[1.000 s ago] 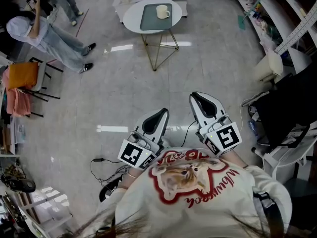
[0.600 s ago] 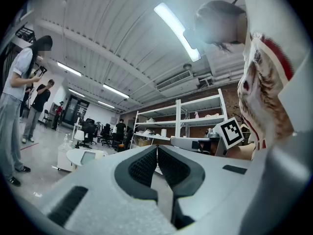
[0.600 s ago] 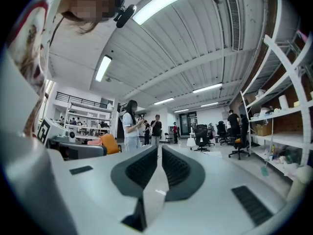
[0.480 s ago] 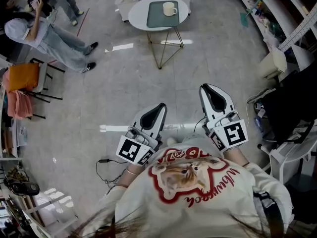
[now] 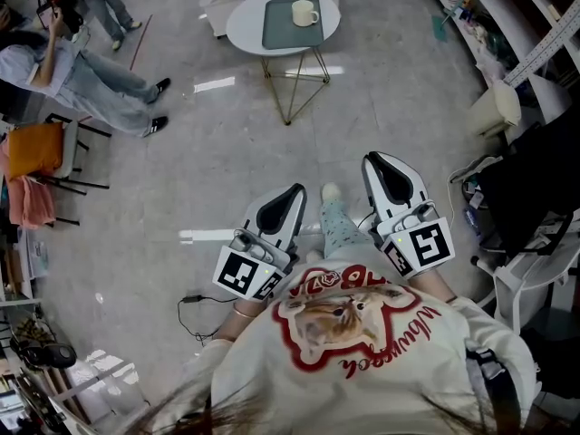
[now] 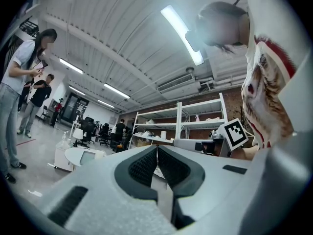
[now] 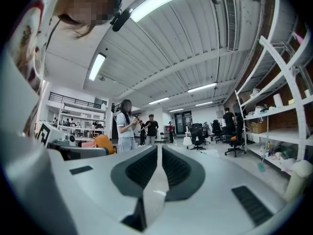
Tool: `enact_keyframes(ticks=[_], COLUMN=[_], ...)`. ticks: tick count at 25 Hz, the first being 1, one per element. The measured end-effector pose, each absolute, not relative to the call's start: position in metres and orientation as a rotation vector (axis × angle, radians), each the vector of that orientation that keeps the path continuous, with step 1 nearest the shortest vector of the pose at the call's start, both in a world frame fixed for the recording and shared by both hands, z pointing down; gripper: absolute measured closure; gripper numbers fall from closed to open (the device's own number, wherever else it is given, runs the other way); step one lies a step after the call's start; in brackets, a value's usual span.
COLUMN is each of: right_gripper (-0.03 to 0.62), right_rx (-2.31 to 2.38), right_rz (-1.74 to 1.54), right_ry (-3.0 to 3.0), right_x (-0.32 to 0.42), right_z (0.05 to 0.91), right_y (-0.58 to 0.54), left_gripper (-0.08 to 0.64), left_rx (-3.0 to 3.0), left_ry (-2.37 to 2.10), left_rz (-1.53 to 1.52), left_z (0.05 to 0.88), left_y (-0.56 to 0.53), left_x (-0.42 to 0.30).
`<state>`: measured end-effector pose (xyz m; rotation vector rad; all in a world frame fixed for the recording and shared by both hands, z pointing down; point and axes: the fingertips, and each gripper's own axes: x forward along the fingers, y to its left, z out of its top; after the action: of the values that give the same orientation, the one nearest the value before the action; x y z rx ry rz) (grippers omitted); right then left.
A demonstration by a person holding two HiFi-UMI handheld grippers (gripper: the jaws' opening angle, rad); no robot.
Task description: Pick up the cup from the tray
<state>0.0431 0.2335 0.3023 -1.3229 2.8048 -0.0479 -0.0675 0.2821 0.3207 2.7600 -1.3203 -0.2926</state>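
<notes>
The round table [image 5: 243,27] stands well ahead across open floor, carrying a grey tray [image 5: 283,30] with the cup [image 5: 304,12] upright on its far right corner, handle pointing right. The left gripper [image 5: 292,196] and right gripper [image 5: 379,163] sit close to the person, well apart from the cup, each with jaws pressed together on nothing. The right gripper is judged marginally nearer and on the handle side.
</notes>
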Motion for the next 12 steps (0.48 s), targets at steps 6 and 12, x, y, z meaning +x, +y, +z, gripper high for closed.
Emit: enact_keyframes(ticks=[6, 12], right_gripper=[0.545, 0.545], right_rx=[-1.278, -1.234], right_rz=[-0.055, 0.034], right_ry=[2.842, 2.878], right_x=[0.023, 0.011], right_z=[0.309, 0.302], right_y=[0.197, 0.14], left_gripper=[0.541, 0.541], left_rx=[2.762, 2.764], left_ry=[-1.314, -1.327], left_rz=[-0.278, -0.269], left_z=[0.323, 0.323], left_y=[0.246, 0.19], left_x=[-0.073, -0.076])
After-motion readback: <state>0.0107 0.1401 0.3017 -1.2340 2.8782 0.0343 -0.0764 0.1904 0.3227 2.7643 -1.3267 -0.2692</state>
